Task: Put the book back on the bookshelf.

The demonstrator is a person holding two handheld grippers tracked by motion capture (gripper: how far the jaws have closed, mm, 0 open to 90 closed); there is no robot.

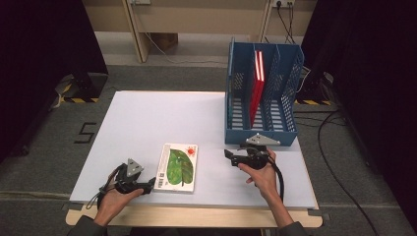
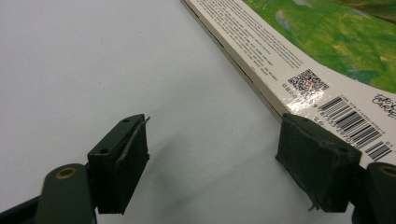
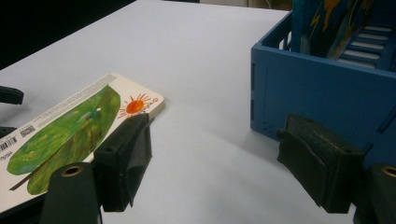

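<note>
I am resting my left gripper (image 1: 147, 186) at the near left corner of the green picture book (image 1: 177, 167), jaws apart and gripping nothing; my right gripper (image 1: 230, 156) is waiting open beyond the book's right edge.

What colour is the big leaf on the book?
Green. The leaf on the book shows best in the high view.

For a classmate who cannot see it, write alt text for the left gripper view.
A green picture book lies flat on a white table, its barcode corner right beside one pad of the left tongs. The two black pads stand apart with bare table between them, so the book is not gripped.
</note>
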